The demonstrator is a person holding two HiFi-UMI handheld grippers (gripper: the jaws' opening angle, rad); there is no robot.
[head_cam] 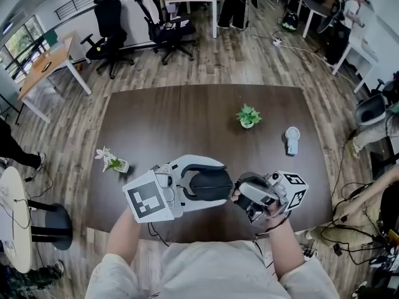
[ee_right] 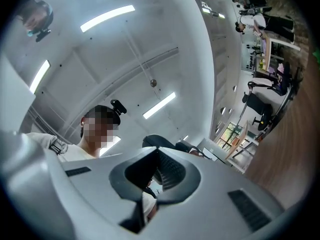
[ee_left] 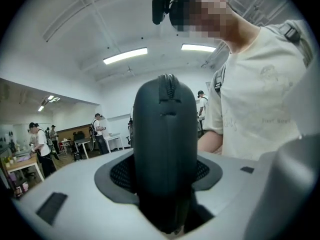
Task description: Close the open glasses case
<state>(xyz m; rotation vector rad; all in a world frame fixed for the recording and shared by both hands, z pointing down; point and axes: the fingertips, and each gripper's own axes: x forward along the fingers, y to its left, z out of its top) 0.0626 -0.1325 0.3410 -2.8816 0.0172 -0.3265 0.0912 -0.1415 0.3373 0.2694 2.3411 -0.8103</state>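
Left gripper (head_cam: 222, 184) grips glasses case (ee_left: 165, 134) — right gripper (head_cam: 242, 195) closed, beside it

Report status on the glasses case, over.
Left gripper jaws clamped on glasses case. Right gripper jaws shut, at the case's end. Case looks closed along its zip seam. Nothing in the way.
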